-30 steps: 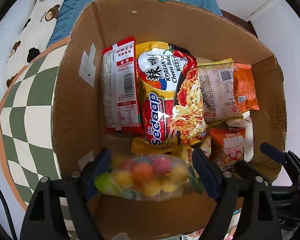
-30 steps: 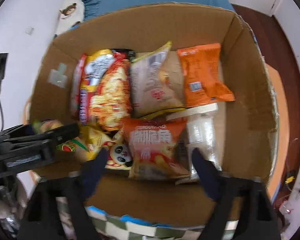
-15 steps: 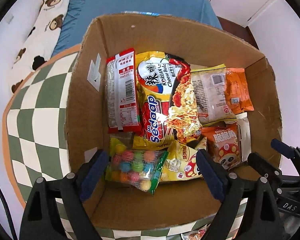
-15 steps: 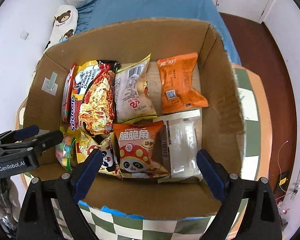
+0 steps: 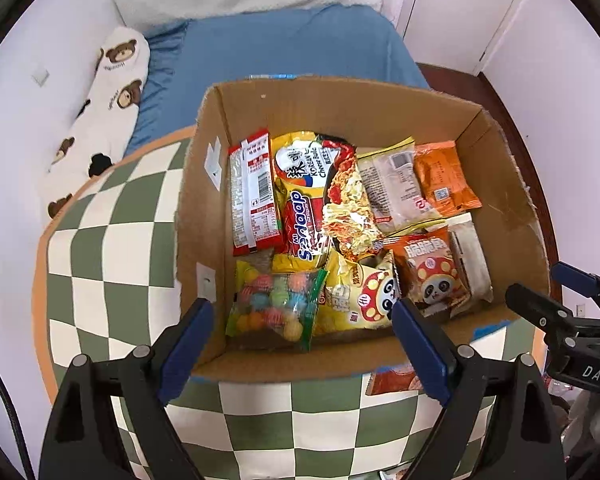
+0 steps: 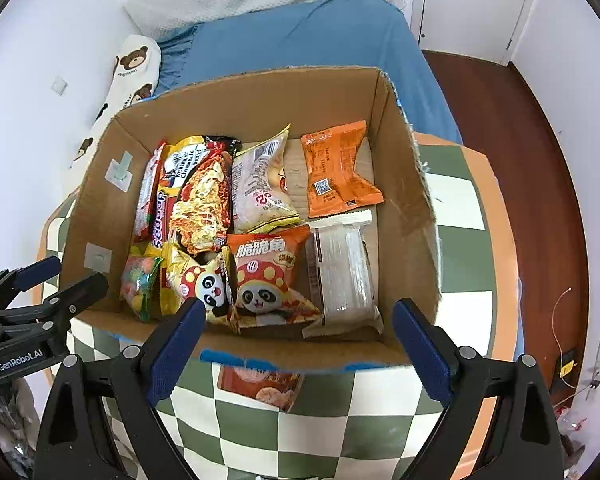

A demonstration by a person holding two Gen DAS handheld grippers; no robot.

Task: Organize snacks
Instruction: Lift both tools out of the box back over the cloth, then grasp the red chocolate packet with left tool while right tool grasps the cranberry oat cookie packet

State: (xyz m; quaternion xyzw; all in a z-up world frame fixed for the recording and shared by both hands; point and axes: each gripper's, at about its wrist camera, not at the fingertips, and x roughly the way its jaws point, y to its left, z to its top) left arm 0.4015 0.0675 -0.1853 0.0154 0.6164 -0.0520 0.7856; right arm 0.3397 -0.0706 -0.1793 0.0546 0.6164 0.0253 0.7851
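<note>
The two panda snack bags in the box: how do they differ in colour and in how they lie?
The yellow panda bag is yellow, while the orange panda bag is orange. The yellow one lies nearer the candy bag, partly under the noodle packet; the orange one lies beside the clear packet and shows its whole front. Both show a panda in a red spotted cap and lie in the cardboard box.
</note>
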